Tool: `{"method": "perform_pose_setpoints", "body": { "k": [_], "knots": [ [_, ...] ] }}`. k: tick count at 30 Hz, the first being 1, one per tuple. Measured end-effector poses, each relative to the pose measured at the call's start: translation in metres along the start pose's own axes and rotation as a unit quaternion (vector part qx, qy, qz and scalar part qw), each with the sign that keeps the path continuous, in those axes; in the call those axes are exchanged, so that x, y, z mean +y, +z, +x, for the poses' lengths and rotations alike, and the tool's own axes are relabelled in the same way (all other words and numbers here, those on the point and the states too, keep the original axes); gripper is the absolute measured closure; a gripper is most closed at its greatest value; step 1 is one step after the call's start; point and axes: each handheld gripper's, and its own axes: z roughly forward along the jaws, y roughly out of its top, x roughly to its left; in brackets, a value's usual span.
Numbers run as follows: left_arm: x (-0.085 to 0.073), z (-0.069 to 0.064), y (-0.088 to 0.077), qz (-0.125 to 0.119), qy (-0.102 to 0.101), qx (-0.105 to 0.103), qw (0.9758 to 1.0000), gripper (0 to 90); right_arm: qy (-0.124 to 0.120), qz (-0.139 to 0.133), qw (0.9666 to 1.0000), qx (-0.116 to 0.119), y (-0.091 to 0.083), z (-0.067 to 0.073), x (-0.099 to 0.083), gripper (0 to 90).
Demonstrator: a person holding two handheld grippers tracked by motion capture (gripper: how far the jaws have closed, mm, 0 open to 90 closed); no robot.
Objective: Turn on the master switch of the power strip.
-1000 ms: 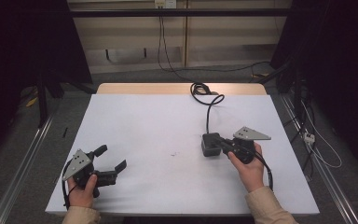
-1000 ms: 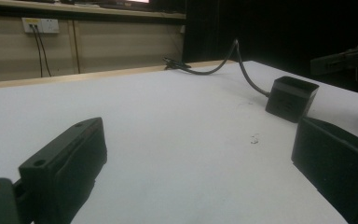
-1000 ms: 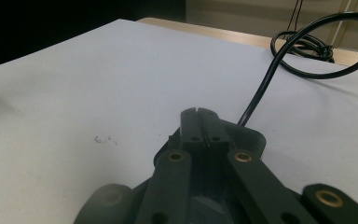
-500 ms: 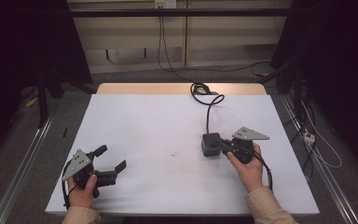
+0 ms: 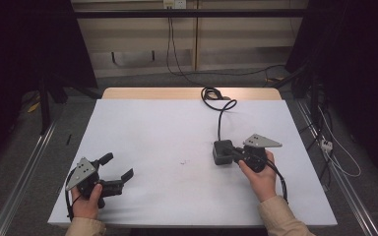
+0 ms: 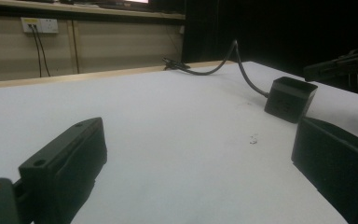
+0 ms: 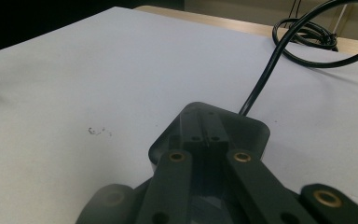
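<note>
A black adapter block [image 5: 222,151] [image 6: 290,99] [image 7: 256,130] lies on the white table right of centre. Its black cable [image 5: 220,110] [image 7: 261,88] runs toward the back edge. My right gripper [image 5: 234,153] [image 7: 204,122] lies low, pointing left, with its jaws shut together and their tips resting over the block's top; nothing is gripped between them. My left gripper [image 5: 118,166] [image 6: 198,135] sits at the front left, held low over the table, with its jaws open and nothing between them. From the left gripper view the right gripper [image 6: 340,67] reaches in above the block.
The cable ends in a coil [image 5: 211,93] [image 7: 307,32] at the table's wooden back edge [image 5: 152,92]. A few small dark specks [image 5: 183,161] mark the white tabletop [image 5: 152,128] near its centre. Metal rails [image 5: 24,172] run along the floor on both sides.
</note>
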Motion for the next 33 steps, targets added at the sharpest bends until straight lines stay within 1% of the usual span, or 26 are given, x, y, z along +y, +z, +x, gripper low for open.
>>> {"method": "perform_pose_setpoints", "body": {
  "k": [7,16,33],
  "knots": [
    [-0.0001,0.0001,0.0000,0.000,0.000,0.000,1.0000,2.9,0.000,0.000,1.0000,-0.004,-0.0004,-0.0012,-0.0003,90.0],
    [-0.0006,0.0002,0.0001,0.000,-0.003,-0.001,1.0000,2.9,-0.007,0.006,0.9999,-0.005,0.0012,-0.0012,-0.0015,90.0],
    [-0.0001,0.0002,-0.0003,0.000,-0.001,0.001,1.0000,2.8,-0.013,0.000,0.9999,-0.008,0.0022,0.0003,-0.0033,90.0]
  ]
}}
